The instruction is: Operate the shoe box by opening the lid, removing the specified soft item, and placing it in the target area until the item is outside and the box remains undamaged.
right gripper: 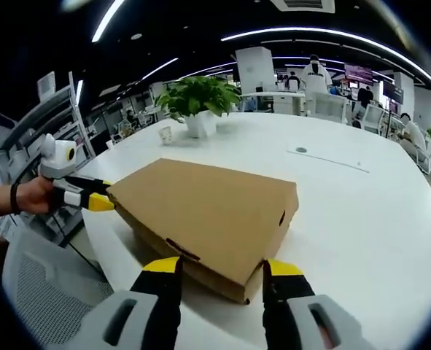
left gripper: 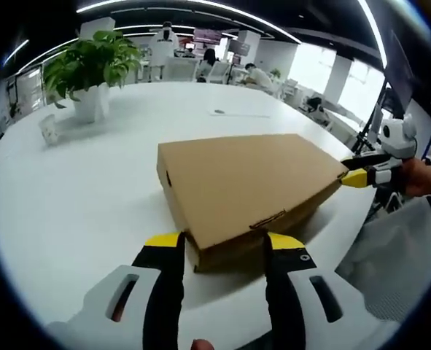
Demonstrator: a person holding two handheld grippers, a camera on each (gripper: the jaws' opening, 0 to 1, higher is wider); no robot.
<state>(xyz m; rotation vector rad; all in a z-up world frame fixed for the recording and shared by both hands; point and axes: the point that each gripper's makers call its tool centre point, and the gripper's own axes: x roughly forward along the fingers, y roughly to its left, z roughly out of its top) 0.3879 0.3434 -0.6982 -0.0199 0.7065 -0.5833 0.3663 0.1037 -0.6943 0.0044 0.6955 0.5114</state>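
On the round white table (left gripper: 69,189) in an open office, the closed brown cardboard shoe box (left gripper: 248,186) lay flat. The left gripper (left gripper: 224,242) and the right gripper (right gripper: 222,268) each stood wide apart, straddling opposite corners of the box, yellow tips beside the cardboard.

shoe boxes: one shoe box (left gripper: 251,193), brown cardboard, lid on
grippers: two, the left gripper (left gripper: 222,244) and the right gripper (right gripper: 221,267), each with two yellow-tipped jaws
potted plants: one potted plant (left gripper: 91,73)
small cups: one small cup (left gripper: 49,130) near the plant, probably a cup, it's tiny and blurry
tables: one white table (left gripper: 76,204)
people in the background: at least three, hard to count
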